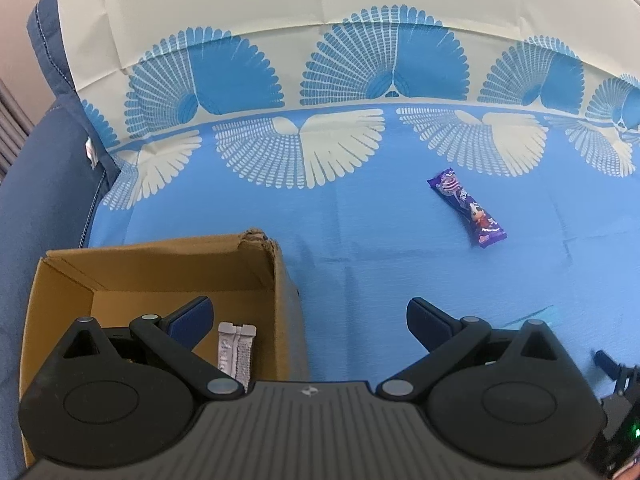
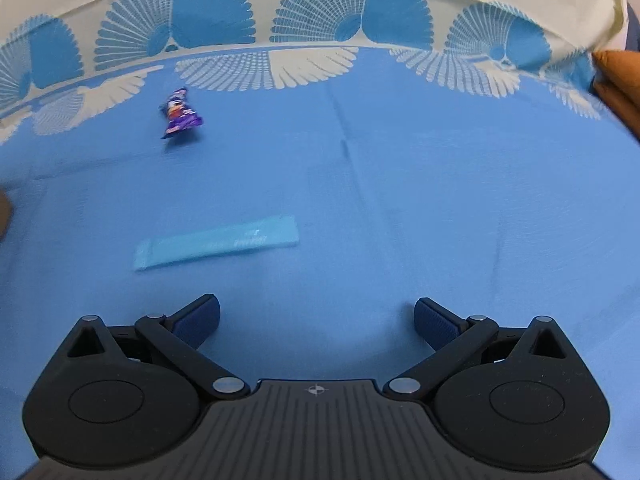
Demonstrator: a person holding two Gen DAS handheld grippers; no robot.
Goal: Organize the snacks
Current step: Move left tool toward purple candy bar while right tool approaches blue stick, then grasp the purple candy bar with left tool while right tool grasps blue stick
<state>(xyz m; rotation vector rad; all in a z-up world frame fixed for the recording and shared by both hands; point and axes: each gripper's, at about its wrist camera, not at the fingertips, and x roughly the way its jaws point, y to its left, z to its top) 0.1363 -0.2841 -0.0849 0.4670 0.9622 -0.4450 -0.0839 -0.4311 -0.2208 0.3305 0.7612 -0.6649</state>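
Observation:
A purple snack bar (image 1: 466, 208) lies on the blue cloth, ahead and right of my left gripper (image 1: 310, 318), which is open and empty over the right wall of an open cardboard box (image 1: 280, 280). A grey-white sachet (image 1: 236, 354) lies in the box. In the right wrist view the purple bar (image 2: 180, 114) lies far left, and a light blue flat packet (image 2: 216, 242) lies on the cloth ahead and left of my right gripper (image 2: 318, 318), which is open and empty.
The blue cloth with fan patterns (image 2: 400, 184) covers the surface, cream at the back. A dark blue cushion edge (image 1: 52, 40) rises at the left. An orange-brown object (image 2: 620, 80) sits at the far right. The right gripper's tip shows in the left view (image 1: 616, 372).

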